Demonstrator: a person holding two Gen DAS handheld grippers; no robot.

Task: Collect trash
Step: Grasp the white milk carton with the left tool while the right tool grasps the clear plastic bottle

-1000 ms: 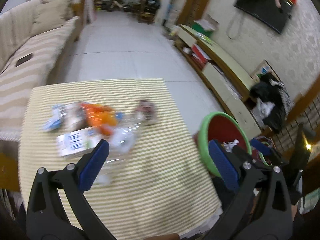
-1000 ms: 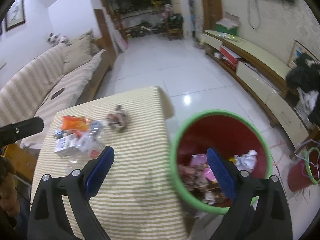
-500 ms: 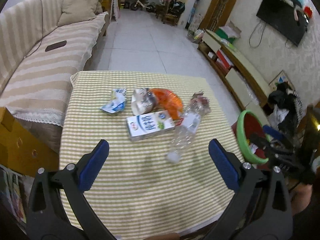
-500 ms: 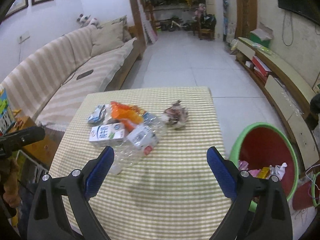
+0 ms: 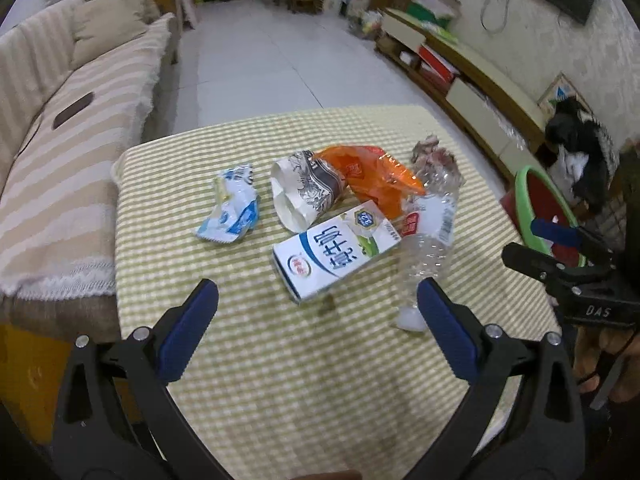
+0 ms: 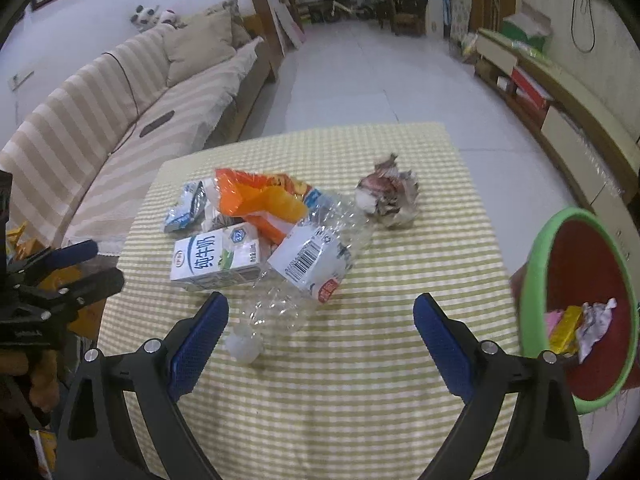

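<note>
Two black grippers with blue finger pads hover over a low table covered in a green-and-white checked cloth (image 5: pixel 320 380), and both are spread wide with nothing between their fingers. In the left wrist view the left gripper (image 5: pixel 318 304) fills the bottom of the frame, its gap lined up below a white milk carton with blue lettering (image 5: pixel 334 254) lying flat at centre. Touching the carton's right side is a crushed clear plastic bottle with a white cap (image 5: pixel 430 240), cap end nearest the camera. Just above the carton lie a squashed patterned paper cup (image 5: pixel 306 194) and an orange plastic wrapper (image 5: pixel 370 174); a blue-and-white crumpled packet (image 5: pixel 232 210) sits apart to the left, and a crumpled ball of printed paper (image 5: pixel 434 156) lies at the bottle's far end. At the right edge stands a red bin with a green rim (image 5: pixel 524 200), beside the table, with scraps inside. In the right wrist view the right gripper (image 6: pixel 320 312) hangs over the bottle's cap end, the bin at the right of the frame.
</note>
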